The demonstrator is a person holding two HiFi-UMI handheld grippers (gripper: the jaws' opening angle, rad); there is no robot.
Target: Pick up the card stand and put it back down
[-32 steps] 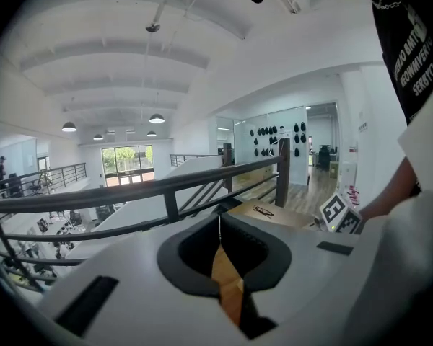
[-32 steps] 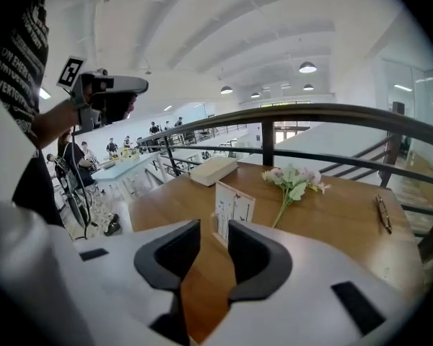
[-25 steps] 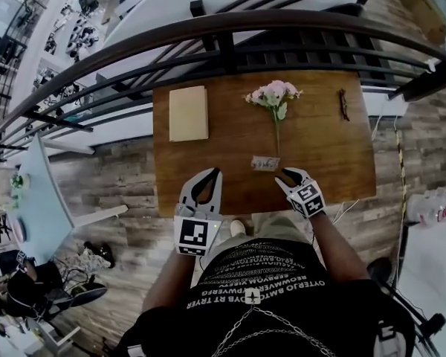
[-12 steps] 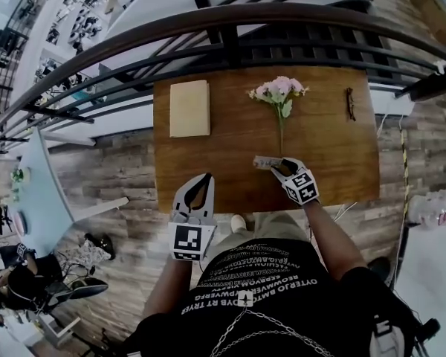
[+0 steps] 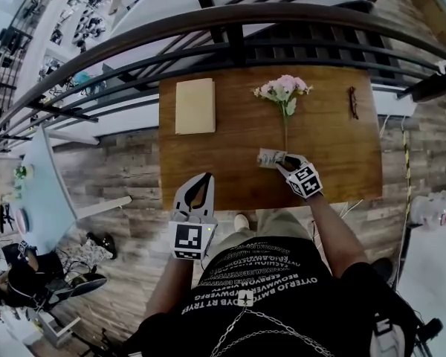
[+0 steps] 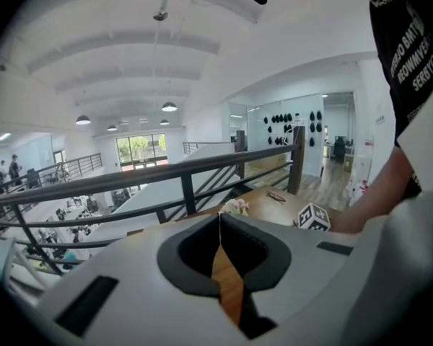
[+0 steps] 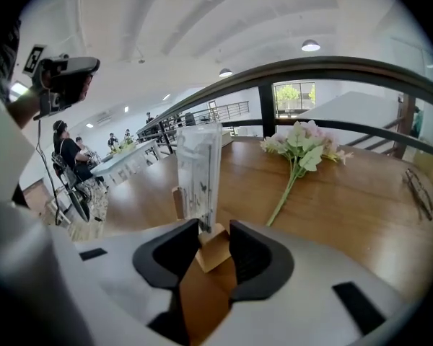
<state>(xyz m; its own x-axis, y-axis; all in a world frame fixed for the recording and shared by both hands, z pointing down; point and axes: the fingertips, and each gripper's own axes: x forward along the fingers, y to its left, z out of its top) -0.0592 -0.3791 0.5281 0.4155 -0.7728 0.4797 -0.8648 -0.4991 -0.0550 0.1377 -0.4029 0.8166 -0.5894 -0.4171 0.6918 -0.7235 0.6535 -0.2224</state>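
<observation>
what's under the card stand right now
The wooden table. The base of the card stand is between the jaws of the right hand-held gripper, which have just been closing on it. The gripper covers the underside, so contact with the table cannot be seen.

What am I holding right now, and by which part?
The right tongs, just closing, grip the card stand by its wooden base; the left tongs hold nothing.

The table (image 5: 208,171) is warm brown wood grain — the floor (image 5: 119,171) greyer, streaked planks. In the upper middle of the frame, flowers (image 5: 281,88) are pale pink on green stems. The book (image 5: 195,106) is plain cream, the railing (image 5: 236,43) black — the card stand (image 7: 197,166) clear over a tan base.
</observation>
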